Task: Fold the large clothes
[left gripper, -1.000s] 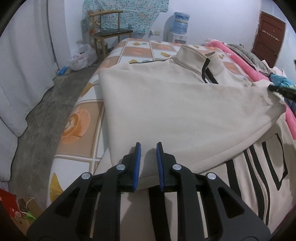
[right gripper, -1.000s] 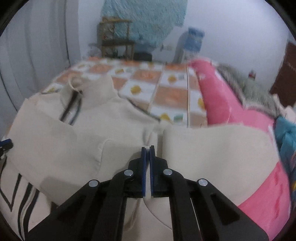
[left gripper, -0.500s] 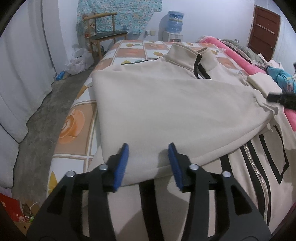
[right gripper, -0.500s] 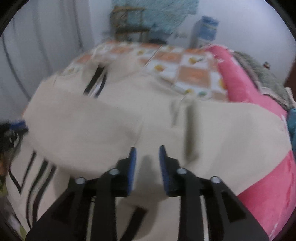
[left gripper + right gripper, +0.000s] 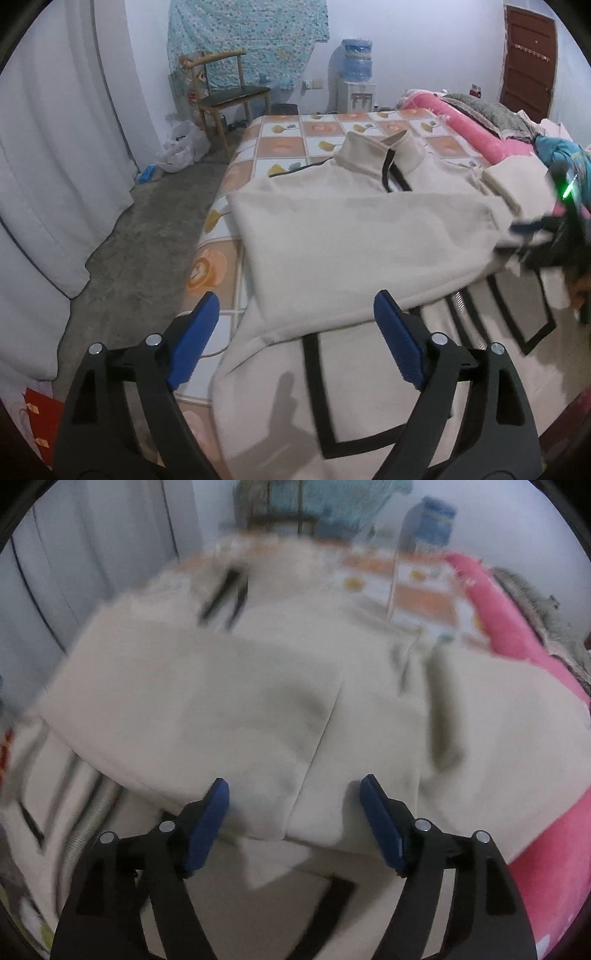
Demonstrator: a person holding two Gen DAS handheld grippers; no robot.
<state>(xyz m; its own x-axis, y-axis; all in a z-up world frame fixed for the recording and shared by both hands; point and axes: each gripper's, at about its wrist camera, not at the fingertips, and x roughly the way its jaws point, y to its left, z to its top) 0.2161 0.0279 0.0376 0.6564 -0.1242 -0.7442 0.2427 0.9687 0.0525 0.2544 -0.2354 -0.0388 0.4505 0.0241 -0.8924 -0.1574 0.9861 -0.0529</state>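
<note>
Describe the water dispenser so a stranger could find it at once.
Start at the bed with the orange checked sheet and look past its far end to the back wall. There stands a white water dispenser, right of the wooden chair. The blue bottle upended on top sets it apart.

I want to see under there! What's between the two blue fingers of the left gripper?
In the left wrist view, the open left gripper frames the cream jacket: its folded-over edge and a black stripe below it.
</note>
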